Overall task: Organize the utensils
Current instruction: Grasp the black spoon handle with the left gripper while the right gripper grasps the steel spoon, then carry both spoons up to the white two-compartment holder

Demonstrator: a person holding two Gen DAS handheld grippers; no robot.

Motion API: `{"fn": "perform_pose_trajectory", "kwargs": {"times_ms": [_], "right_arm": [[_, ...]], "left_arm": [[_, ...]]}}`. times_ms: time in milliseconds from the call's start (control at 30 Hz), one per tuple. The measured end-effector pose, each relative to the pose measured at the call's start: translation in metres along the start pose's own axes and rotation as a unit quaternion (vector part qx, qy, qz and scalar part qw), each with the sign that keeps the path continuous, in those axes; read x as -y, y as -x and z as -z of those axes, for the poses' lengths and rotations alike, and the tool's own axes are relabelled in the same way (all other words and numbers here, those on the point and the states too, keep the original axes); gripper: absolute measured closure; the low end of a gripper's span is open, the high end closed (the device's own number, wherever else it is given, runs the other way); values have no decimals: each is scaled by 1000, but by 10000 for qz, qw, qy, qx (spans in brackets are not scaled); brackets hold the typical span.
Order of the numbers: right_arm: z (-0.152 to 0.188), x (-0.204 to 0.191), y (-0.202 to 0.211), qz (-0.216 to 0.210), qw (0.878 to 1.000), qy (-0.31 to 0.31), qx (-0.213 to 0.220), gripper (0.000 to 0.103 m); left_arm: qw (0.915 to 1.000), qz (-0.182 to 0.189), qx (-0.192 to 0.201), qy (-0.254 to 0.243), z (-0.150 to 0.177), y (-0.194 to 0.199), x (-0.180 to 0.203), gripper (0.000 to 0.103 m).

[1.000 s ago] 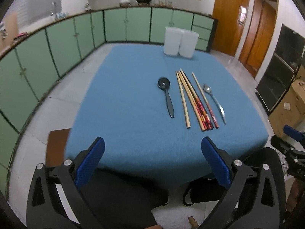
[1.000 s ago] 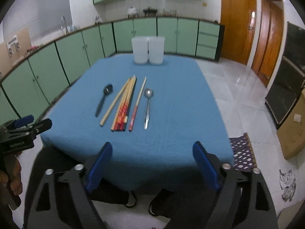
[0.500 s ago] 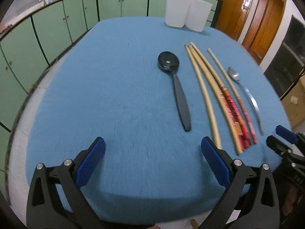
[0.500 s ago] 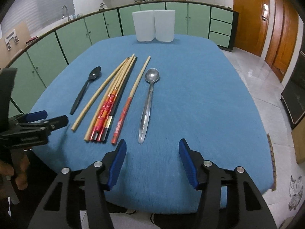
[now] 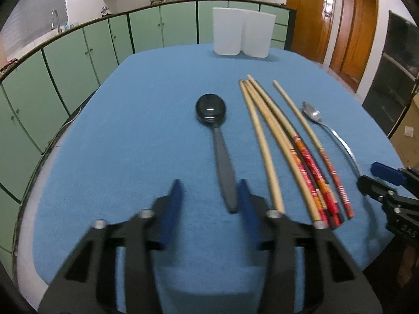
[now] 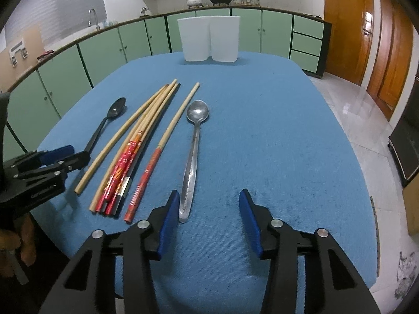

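Note:
A black spoon [image 5: 217, 141] [image 6: 104, 125], several wooden chopsticks with red ends [image 5: 285, 144] [image 6: 141, 141] and a metal spoon [image 5: 330, 130] [image 6: 193, 151] lie side by side on the blue table [image 5: 131, 144] [image 6: 275, 130]. My left gripper [image 5: 209, 196] is open over the near table edge, its right finger beside the black spoon's handle end. My right gripper [image 6: 209, 201] is open and empty, its left finger next to the metal spoon's handle end. Two white containers [image 5: 242, 35] [image 6: 209, 39] stand at the far edge.
Green cabinets [image 5: 91, 52] run along the left and back. Wooden doors [image 6: 379, 39] are at the right. The right gripper shows at the right edge of the left wrist view [image 5: 387, 183]; the left gripper shows at the left of the right wrist view [image 6: 44, 167].
Both grippers have moved forward over the table toward the utensils. The jaws of both have narrowed. Nothing has been picked up.

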State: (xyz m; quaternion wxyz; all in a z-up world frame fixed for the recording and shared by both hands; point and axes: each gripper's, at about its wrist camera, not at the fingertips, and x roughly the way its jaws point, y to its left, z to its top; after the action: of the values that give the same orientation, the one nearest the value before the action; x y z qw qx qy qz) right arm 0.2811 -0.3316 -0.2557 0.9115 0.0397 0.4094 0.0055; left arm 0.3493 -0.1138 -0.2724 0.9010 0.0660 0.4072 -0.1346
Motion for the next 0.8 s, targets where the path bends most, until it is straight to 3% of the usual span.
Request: {"fn": "perform_pose_trajectory", "kwargs": {"times_ms": [100, 200, 300, 333, 800], "right_arm": [[3, -4, 1, -62, 9999, 67, 44, 62], [2, -7, 0, -132, 9998, 124, 112, 70], [0, -6, -1, -240, 9996, 60, 136, 91], [-1, -6, -1, -264, 9996, 35, 124, 93], [-44, -7, 46, -650, 9968, -104, 443, 93]], "left_arm": [[9999, 132, 83, -17, 1, 0, 5, 91], [9994, 313, 83, 102, -2, -3, 4, 91], [9986, 446, 25, 281, -5, -5, -1, 91], [9984, 465, 7, 319, -6, -4, -2, 92], [9981, 509, 263, 241, -31, 42, -13, 92]]}}
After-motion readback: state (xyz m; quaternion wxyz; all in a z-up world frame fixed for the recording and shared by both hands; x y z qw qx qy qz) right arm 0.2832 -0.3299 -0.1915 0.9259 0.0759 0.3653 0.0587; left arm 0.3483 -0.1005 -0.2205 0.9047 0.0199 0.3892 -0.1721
